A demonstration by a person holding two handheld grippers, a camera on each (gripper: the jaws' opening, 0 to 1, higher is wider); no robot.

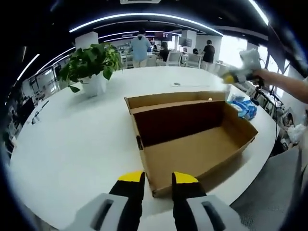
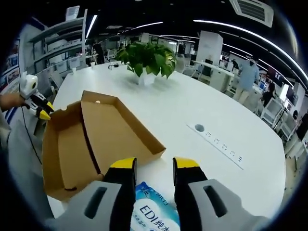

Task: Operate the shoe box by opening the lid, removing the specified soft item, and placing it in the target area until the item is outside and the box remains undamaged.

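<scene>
**Two grippers open, shoe box empty, soft pack out on table**

One cardboard shoe box (image 1: 192, 139) at centre of left gripper view, lid folded back flat toward upper frame, interior bare brown card. Same box at left of centre in right gripper view (image 2: 91, 139), lid lying open toward the right. No tears or crushing visible on walls.

Left gripper (image 1: 158, 185) at bottom centre of left gripper view, yellow-tipped jaws parted, near corner of box between them; contact with card cannot be told. Also seen at far left of right gripper view (image 2: 41, 108), just beside the box's far edge, held in a hand.

Right gripper (image 2: 155, 171) at bottom centre of right gripper view, jaws apart, nothing clamped. Blue-and-white soft pack (image 2: 154, 209) lying on white table (image 2: 192, 106) low between the jaws, outside the box; touching or not cannot be told. Pack at right of box in left gripper view (image 1: 243, 107), right gripper (image 1: 240, 74) blurred above it at upper right.

Potted plant (image 1: 94, 67) at upper left, well apart from box.
</scene>
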